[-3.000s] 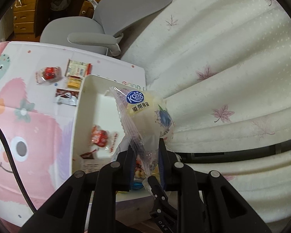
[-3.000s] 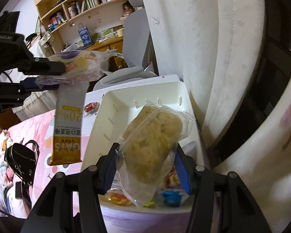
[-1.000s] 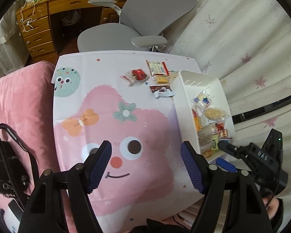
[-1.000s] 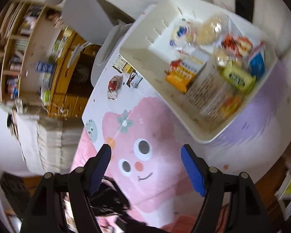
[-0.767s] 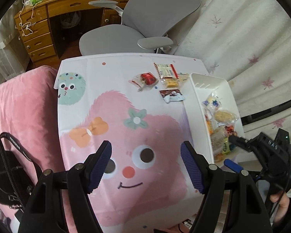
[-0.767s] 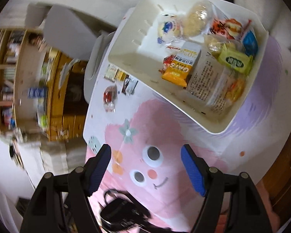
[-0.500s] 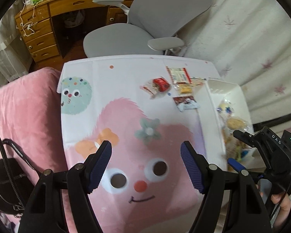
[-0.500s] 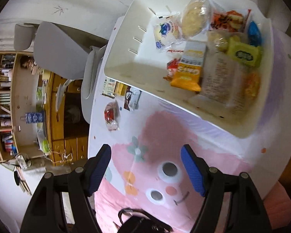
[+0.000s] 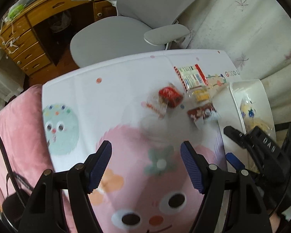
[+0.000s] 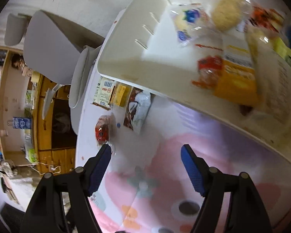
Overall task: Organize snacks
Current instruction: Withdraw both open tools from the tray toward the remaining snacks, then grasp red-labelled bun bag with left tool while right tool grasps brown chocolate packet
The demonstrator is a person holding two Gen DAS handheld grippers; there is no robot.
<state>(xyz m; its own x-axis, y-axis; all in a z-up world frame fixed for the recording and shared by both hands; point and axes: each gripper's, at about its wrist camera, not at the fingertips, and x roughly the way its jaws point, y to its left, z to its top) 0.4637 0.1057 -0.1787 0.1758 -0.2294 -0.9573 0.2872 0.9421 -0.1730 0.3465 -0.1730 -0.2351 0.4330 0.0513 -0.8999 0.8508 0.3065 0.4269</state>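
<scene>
Four snack packets (image 9: 169, 97) beside white bin (image 9: 261, 89)

Motion blur smears the red snack packet (image 9: 167, 99) and the brown wrapper (image 9: 202, 113) on the table; their print is unreadable. The white bin (image 10: 126, 62) runs off the right wrist picture's edge, its packets (image 10: 234, 77) blurred, and the other gripper (image 9: 265, 155) covers part of it.
</scene>
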